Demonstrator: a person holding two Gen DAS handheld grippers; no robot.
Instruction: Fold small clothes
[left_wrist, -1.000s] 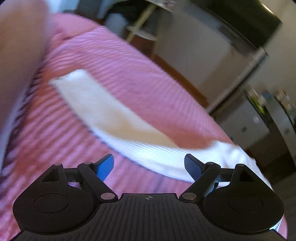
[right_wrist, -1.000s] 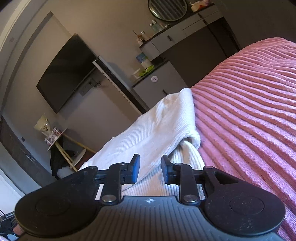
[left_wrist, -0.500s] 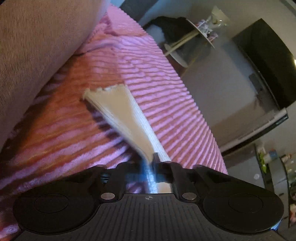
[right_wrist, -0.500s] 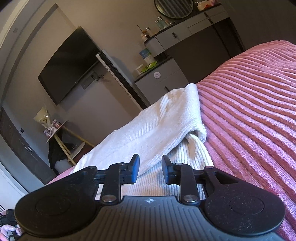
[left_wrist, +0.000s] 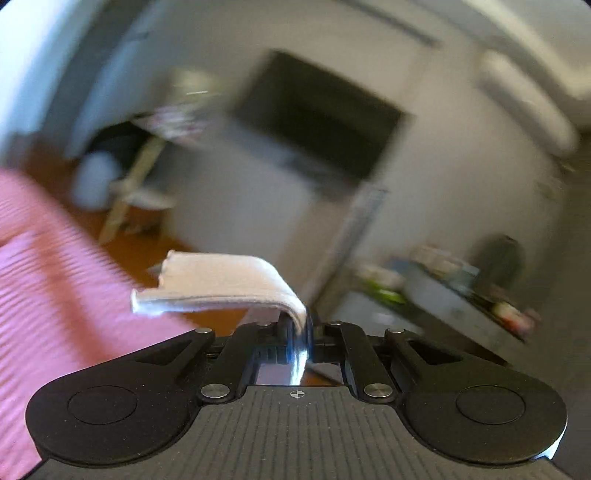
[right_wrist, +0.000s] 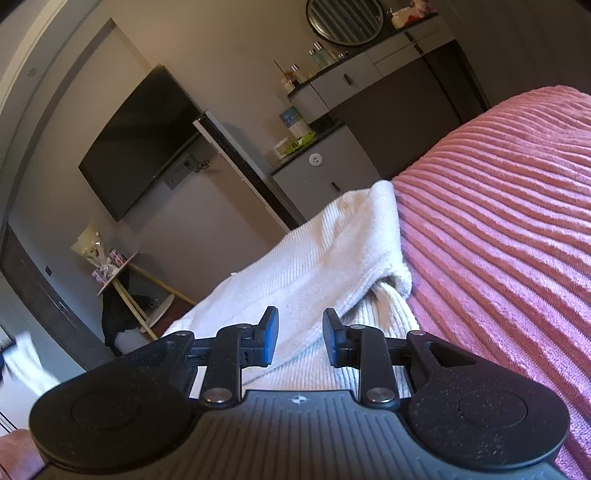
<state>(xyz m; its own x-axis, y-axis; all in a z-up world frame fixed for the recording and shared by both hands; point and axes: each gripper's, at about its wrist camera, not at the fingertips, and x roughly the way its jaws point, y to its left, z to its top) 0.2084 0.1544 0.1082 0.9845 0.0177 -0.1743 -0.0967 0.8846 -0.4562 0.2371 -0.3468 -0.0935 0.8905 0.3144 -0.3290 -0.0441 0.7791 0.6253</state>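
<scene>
The left gripper (left_wrist: 297, 325) is clamped on a strip of the white garment (left_wrist: 221, 286), which hangs out in the air clear of the pink blanket (left_wrist: 44, 295). The right gripper (right_wrist: 299, 339) hovers with jaws apart over the garment's bulk (right_wrist: 314, 266) on the blanket, gripping nothing I can see. To fold well, carry the strip low across the bulk, keep it untwisted, line up edges, then release. Beyond stand a TV (right_wrist: 140, 144) and cabinets (right_wrist: 325, 177)
</scene>
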